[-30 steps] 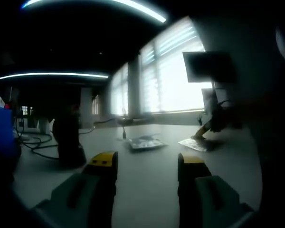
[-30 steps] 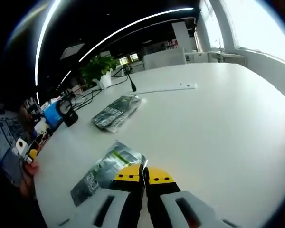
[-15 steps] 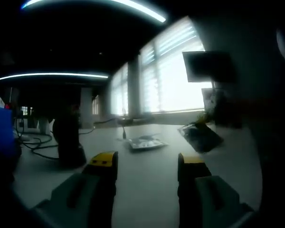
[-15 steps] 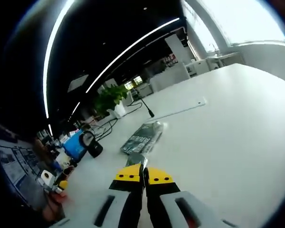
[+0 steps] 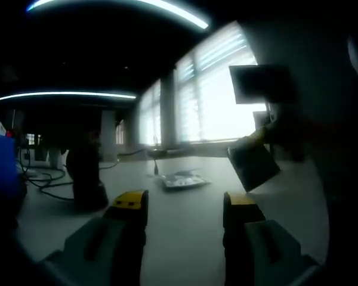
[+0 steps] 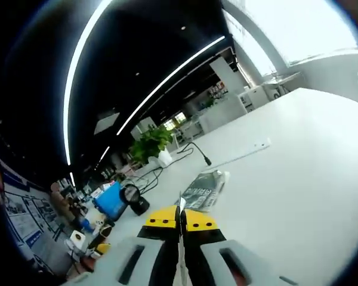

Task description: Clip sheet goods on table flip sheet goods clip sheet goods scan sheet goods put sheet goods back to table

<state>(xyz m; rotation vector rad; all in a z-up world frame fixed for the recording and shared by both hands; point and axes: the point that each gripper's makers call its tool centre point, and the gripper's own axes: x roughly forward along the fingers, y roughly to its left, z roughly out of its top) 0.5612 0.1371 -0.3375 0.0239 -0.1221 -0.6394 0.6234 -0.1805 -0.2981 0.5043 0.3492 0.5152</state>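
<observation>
Two packets: one lies on the table (image 5: 185,232), the other packet (image 5: 253,165) hangs above it, grasped edge-on by the right gripper (image 6: 180,219). Left gripper (image 5: 185,201) gapes, released.

Landmark: I take the flat packet stack (image 5: 182,179) lying on the white table (image 5: 185,232) as my reference.
Near side of the stack: bare tabletop runs from it to my left gripper (image 5: 185,205), whose jaws stand apart.
Left of the stack: a dark upright scanner (image 5: 85,179) and loose cables (image 5: 45,179) block that side.
Right of the stack: a sheet packet (image 5: 253,164) hangs tilted above the table, in the way.
Beyond the stack: a thin black stalk (image 6: 198,154) and a potted plant (image 6: 152,143) stand there.
Window side: wide, bare table in the right gripper view.
</observation>
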